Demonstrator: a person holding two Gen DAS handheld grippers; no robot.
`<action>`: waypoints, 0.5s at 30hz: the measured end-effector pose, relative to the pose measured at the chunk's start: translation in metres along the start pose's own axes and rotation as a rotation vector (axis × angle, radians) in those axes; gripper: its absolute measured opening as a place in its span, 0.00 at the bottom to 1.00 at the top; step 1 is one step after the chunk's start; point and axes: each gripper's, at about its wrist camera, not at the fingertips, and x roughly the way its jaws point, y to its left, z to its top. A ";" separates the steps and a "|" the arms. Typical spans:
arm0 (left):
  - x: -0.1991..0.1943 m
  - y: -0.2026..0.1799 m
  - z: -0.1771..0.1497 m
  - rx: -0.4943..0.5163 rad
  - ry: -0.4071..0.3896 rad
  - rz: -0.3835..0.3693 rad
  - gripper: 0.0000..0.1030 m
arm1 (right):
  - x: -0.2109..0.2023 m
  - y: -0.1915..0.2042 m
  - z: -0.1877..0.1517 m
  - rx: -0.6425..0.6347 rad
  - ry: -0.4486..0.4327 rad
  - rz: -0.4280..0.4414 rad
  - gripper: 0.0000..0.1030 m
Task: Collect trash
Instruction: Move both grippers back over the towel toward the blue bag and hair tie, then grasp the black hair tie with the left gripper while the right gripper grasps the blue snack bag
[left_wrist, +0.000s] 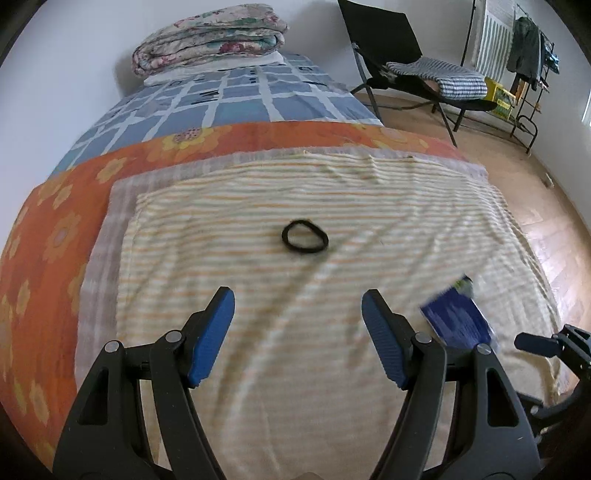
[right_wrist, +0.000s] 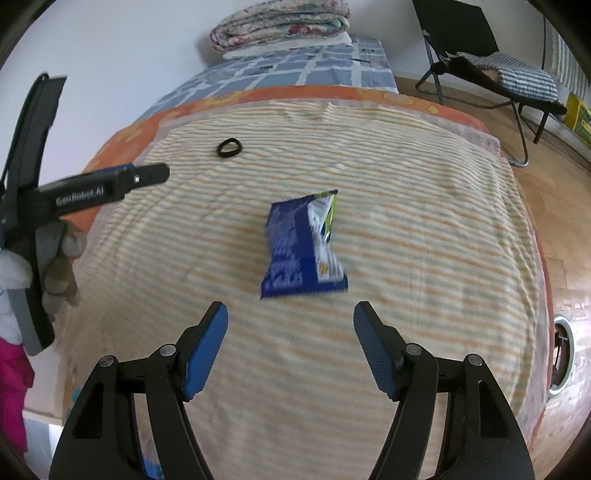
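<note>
"GenRobot.AI" reads on the left gripper (right_wrist: 147, 177) arm in the right wrist view; print on the blue snack wrapper (right_wrist: 301, 247) is blurred, unreadable; wrapper lies flat on the striped towel (right_wrist: 424, 240), just ahead of the right gripper (right_wrist: 290, 347) at 12 o'clock, not touched; both grippers spread, nothing between the pads; black hair tie (left_wrist: 304, 236) at 12 o'clock of the left gripper (left_wrist: 297, 332), apart from it; nothing blocks either; folded floral quilt (left_wrist: 210, 37) at far end of bed; black folding chair (left_wrist: 399, 55) at 1 o'clock; left view cuts the wrapper (left_wrist: 458, 321) behind its right finger; a round floor object at 3 o'clock in the right view, unclear.
</note>
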 end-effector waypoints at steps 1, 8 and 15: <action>0.007 0.000 0.004 0.001 0.002 0.002 0.72 | 0.008 -0.001 0.006 -0.001 0.005 -0.001 0.68; 0.048 -0.002 0.024 -0.009 0.017 0.009 0.72 | 0.038 -0.005 0.026 0.011 0.027 -0.001 0.68; 0.074 -0.010 0.032 0.024 0.033 0.062 0.72 | 0.053 0.000 0.033 -0.015 0.047 -0.003 0.68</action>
